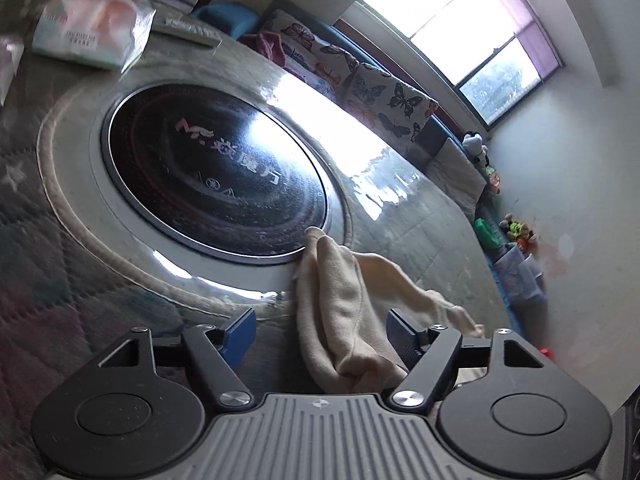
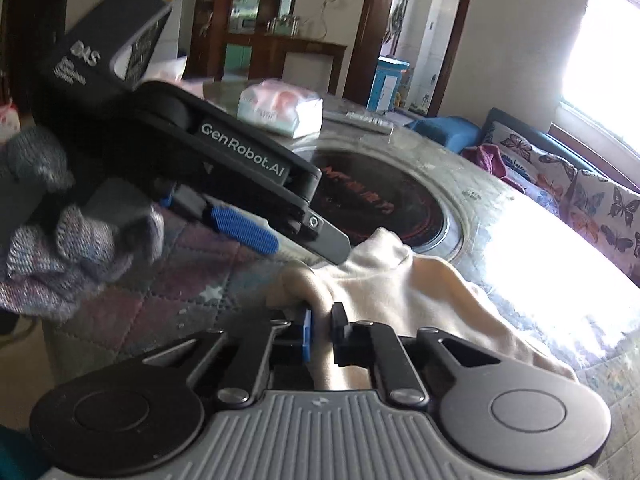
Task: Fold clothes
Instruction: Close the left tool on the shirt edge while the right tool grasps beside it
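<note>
We see a cream garment (image 2: 404, 280), soft and crumpled, lying on the near right part of a round table (image 1: 420, 224) covered by a quilted cloth under clear plastic. Its far tip just overlaps the rim of the black glass cooktop (image 1: 212, 172) set into the middle of the table.

Our right gripper (image 2: 322, 334) is clamped on a bunched fold at the garment's near left edge; the blue pad and the black pad stand close together with the cloth pinched between them. Our left gripper (image 1: 320, 334) has its jaws apart, and the garment runs up between the two fingers without either pad pressing on it. In the right wrist view that left gripper (image 2: 304, 246) comes in from the left, held by a hand in a grey knitted glove (image 2: 68, 236), its tips just above the garment's far left edge.

On the far side of the table sits a plastic-wrapped pack of tissues (image 2: 280, 114), with a grey remote control (image 2: 368, 122) just right of it. Beyond the table on the right, butterfly-print cushions (image 1: 360, 76) line a bench under a bright window (image 1: 468, 32).
</note>
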{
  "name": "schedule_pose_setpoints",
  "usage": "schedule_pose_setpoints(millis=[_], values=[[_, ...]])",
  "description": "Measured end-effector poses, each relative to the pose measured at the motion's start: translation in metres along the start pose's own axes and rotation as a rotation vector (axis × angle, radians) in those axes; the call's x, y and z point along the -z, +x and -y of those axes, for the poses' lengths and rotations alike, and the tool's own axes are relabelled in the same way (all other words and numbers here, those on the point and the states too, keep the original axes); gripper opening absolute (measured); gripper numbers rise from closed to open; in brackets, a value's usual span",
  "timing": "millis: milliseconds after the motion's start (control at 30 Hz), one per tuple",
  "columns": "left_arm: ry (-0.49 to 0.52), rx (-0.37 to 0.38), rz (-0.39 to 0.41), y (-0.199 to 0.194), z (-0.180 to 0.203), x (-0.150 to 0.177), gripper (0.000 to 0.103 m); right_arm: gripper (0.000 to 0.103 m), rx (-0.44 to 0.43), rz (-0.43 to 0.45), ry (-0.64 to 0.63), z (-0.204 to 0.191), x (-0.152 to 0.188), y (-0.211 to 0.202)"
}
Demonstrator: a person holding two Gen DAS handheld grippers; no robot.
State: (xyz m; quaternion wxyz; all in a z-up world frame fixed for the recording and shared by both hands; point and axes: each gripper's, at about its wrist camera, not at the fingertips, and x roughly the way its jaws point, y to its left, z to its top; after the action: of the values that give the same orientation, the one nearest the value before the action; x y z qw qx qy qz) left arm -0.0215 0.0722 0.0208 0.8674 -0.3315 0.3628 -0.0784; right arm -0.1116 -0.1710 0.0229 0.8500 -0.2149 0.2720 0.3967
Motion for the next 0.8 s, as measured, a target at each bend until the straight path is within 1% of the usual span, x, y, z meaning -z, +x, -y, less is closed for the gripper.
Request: schedule_pose_setpoints(millis=[100,167,333,433,500,533,600,667,767,800], values=[[-0.076,0.028,-0.014,0.006,-0.001,-0.002,0.081,0.006,-0.018,0.028,0.041,0.008,0.000,-0.008],[-0.124,0.050,-0.032,0.011,-0.003,-0.003,0.081,0.006,-0.024,0.044,0.061,0.014,0.000,-0.012],[-0.169,0.092,-0.068,0.023,-0.001,-0.006,0.078,0.006,-0.047,0.072,0.104,0.022,0.003,-0.023],[-0.208,0.136,-0.113,0.031,-0.006,-0.003,0.064,0.006,-0.068,0.088,0.100,0.024,0.005,-0.028],[-0.235,0.145,-0.125,0.034,-0.011,-0.002,0.042,0.006,-0.082,0.090,0.101,0.023,0.008,-0.030],[-0.250,0.147,-0.128,0.035,-0.015,-0.001,0.037,0.006,-0.090,0.091,0.102,0.023,0.009,-0.032],[-0.271,0.153,-0.135,0.036,-0.022,0.001,0.022,0.006,-0.104,0.086,0.108,0.023,0.011,-0.032],[-0.261,0.150,-0.130,0.036,-0.024,0.002,0.019,0.009,-0.116,0.086,0.116,0.024,0.014,-0.034],[-0.242,0.148,-0.126,0.034,-0.024,0.001,0.019,0.014,-0.115,0.097,0.150,0.030,0.020,-0.042],[-0.232,0.146,-0.125,0.034,-0.023,0.001,0.019,0.018,-0.102,0.099,0.174,0.035,0.024,-0.047]])
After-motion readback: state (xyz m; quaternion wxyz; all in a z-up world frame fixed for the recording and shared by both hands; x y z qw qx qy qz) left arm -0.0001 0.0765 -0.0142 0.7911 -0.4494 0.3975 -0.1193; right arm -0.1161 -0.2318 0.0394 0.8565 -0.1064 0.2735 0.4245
